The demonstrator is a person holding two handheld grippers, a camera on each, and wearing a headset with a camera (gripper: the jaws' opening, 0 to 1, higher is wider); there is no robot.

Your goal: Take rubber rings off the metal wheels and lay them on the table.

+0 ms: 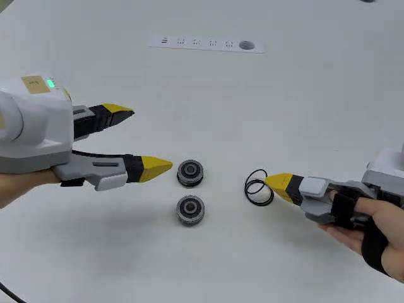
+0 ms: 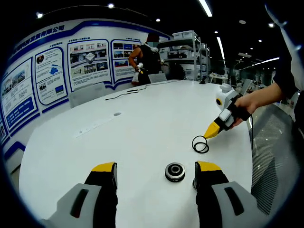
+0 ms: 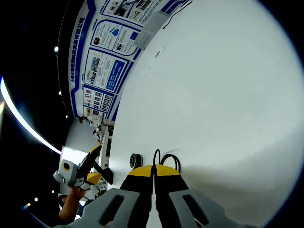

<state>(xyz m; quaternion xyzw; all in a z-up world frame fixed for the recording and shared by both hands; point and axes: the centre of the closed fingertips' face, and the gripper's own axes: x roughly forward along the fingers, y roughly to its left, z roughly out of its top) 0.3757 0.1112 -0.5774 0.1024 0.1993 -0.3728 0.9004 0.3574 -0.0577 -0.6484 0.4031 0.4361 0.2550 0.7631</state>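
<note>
Two metal wheels lie mid-table, one (image 1: 190,172) farther and one (image 1: 190,209) nearer me. My left gripper (image 1: 142,139) hovers open to their left, its lower fingertip close to the far wheel. In the left gripper view that wheel (image 2: 175,171) sits between the open jaws (image 2: 156,168), and the other wheel is half hidden behind the right finger. Thin black rubber rings (image 1: 257,187) lie on the table to the right of the wheels. My right gripper (image 1: 278,183) is shut, tip at the rings' edge. In its own view a ring (image 3: 156,156) rises from between the shut jaws (image 3: 153,168).
A white power strip (image 1: 208,44) lies far back on the white table (image 1: 303,95). A person (image 2: 147,57) stands at the table's far end. Wall posters and shelves stand beyond.
</note>
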